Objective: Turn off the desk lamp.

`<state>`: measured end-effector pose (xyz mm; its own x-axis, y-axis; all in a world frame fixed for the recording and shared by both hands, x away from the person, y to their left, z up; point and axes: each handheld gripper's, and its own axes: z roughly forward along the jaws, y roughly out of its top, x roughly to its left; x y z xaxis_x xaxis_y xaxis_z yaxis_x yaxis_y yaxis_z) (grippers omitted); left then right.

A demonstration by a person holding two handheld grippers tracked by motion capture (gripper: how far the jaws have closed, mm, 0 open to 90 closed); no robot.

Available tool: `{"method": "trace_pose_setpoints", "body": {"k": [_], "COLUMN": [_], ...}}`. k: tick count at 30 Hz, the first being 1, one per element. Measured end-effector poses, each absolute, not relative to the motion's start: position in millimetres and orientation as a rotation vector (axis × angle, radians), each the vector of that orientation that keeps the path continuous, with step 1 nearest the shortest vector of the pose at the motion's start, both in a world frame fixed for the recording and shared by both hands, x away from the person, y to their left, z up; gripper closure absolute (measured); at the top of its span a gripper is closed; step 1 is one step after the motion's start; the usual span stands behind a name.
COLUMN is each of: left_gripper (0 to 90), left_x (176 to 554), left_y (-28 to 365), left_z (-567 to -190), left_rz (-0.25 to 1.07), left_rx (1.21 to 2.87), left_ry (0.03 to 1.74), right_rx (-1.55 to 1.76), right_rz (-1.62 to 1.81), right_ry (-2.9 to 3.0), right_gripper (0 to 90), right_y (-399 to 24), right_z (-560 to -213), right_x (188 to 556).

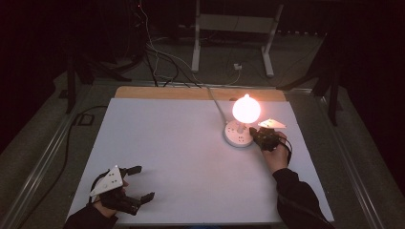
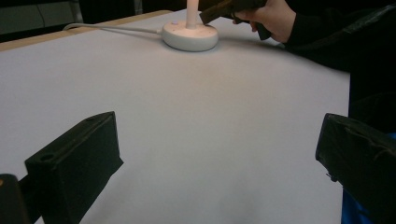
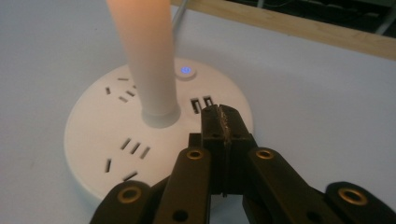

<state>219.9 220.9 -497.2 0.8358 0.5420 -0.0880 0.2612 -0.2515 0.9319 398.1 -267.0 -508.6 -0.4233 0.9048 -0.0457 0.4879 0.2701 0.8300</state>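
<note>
The round white socket base (image 3: 116,154) sits on the worktop (image 1: 181,157), lit bulb (image 1: 246,109) above it. The right hand-held gripper (image 3: 223,122), jaws pressed together and empty, hovers just over the base's top beside the lamp stem (image 3: 152,70). The left hand-held gripper (image 1: 138,183), well apart, stands wide open, holding nothing.

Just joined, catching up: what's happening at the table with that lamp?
A person holds a gripper in each hand. The right gripper, fingers shut with nothing between them, is over the round white socket base beside the lit lamp; whether it touches the base is unclear. The base's button glows blue. The left gripper lies open at the table's near left corner.
</note>
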Motion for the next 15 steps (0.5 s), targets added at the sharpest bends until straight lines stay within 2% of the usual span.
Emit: {"method": "trace_pose_setpoints", "body": {"k": [8,15], "left_gripper": [0.5,0.5], "left_x": [220,220], "left_y": [220,221], "left_z": [-497,-497], "left_rz": [0.298,0.296], "left_rx": [1.844,1.845], "left_ry": [0.605,0.609], "right_rx": [1.226,1.229], "right_rz": [1.133,1.136], "right_ry": [1.922,1.931], "right_gripper": [89.4,89.4], "right_y": [-275,-274], "right_z": [-482,-484], "right_x": [390,391]}}
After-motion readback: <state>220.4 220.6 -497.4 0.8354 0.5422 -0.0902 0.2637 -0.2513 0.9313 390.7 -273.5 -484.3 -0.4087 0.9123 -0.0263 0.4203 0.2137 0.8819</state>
